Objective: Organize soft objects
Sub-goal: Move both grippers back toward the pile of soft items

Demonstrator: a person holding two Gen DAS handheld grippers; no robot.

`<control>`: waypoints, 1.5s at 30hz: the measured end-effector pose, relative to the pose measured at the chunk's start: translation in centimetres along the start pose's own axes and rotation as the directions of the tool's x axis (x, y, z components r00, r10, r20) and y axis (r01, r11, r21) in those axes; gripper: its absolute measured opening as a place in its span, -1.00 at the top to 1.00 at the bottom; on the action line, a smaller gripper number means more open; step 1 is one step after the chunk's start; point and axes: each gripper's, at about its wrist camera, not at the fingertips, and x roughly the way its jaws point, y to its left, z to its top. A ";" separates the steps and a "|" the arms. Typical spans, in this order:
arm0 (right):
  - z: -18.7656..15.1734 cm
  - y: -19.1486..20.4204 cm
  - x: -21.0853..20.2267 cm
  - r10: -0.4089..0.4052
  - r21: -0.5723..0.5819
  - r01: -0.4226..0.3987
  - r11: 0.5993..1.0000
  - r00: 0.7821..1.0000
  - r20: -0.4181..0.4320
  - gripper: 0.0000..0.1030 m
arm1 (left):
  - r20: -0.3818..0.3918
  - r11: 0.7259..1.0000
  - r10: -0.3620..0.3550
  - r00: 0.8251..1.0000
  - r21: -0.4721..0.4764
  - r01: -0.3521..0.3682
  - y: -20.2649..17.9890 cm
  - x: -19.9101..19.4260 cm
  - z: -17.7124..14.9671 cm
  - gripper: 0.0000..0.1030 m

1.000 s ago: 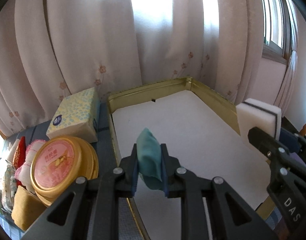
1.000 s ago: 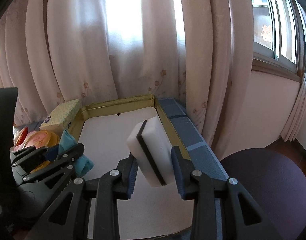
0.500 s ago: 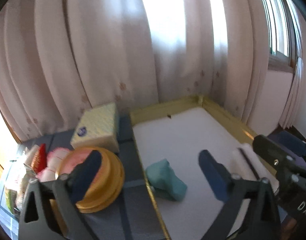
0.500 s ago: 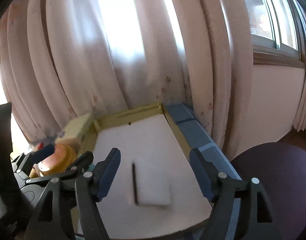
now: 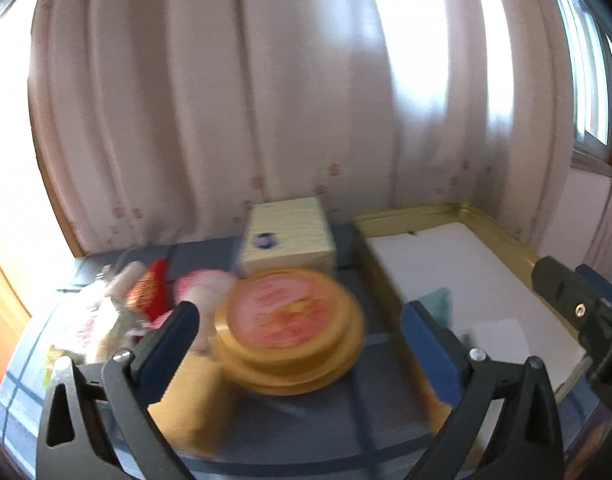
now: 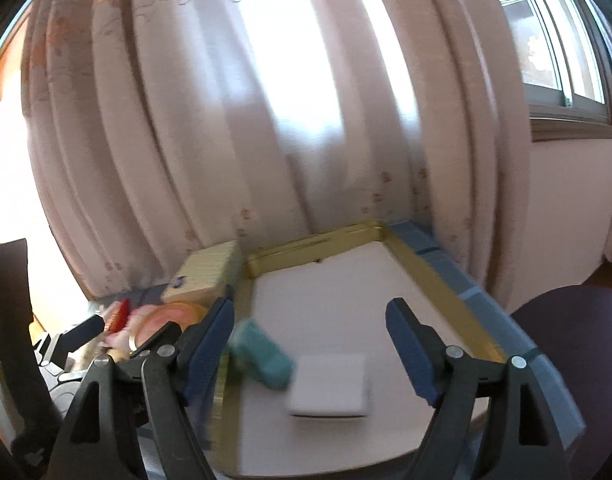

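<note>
- The left tongs [image 5: 302, 344] stand wide apart with nothing between them; they look onto a round tin [image 5: 290, 330] with a pink lid.
- The right tongs [image 6: 310, 342] have just been opening and stand apart, clamping nothing.
- A white sponge [image 6: 330, 386] lies flat on the white liner of the gold tray [image 6: 438, 280], near its front edge.
- A teal cloth [image 6: 262, 354] lies in the tray just left of the sponge, by the tray's left rim.
- A yellow tissue box [image 5: 286, 240] stands on the blue bench [image 5: 306, 420] behind the tin, left of the tray.
- Blurred pink and red items [image 5: 154, 292] crowd the bench's left end.
</note>
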 end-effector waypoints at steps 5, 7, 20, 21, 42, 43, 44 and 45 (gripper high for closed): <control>-0.4 4.1 0.4 0.033 -0.061 -0.031 0.998 0.999 0.040 -0.56 | 0.012 0.997 0.071 0.997 -0.039 -0.070 3.9 -0.1 -0.7 -0.99; -0.7 5.6 0.5 0.045 -0.081 -0.040 0.996 0.997 0.057 -0.56 | 0.012 0.994 0.100 0.995 -0.052 -0.099 5.5 -0.1 -1.1 -0.99; -2.1 11.8 2.1 0.107 -0.109 -0.093 0.990 0.986 0.125 -0.56 | -0.012 0.959 0.265 0.964 -0.097 -0.265 12.9 0.1 -3.4 -0.99; -2.2 12.1 2.1 0.110 -0.110 -0.097 0.989 0.986 0.123 -0.56 | -0.012 0.958 0.271 0.962 -0.098 -0.271 13.3 -0.1 -3.6 -0.99; -3.8 15.3 2.6 0.130 -0.171 -0.099 0.980 0.975 0.180 -0.55 | -0.037 0.928 0.339 0.940 -0.153 -0.340 18.3 -0.8 -5.2 -0.99; -3.8 15.4 2.8 0.131 -0.175 -0.099 0.980 0.976 0.177 -0.55 | -0.035 0.927 0.341 0.939 -0.155 -0.342 18.5 -0.7 -5.1 -0.99; -3.8 15.5 2.8 0.130 -0.179 -0.098 0.979 0.976 0.177 -0.55 | -0.034 0.925 0.345 0.938 -0.158 -0.346 18.8 -0.8 -5.1 -0.99; -3.8 15.6 2.8 0.129 -0.183 -0.096 0.978 0.976 0.176 -0.55 | -0.032 0.923 0.349 0.936 -0.161 -0.350 19.1 -1.0 -5.1 -0.99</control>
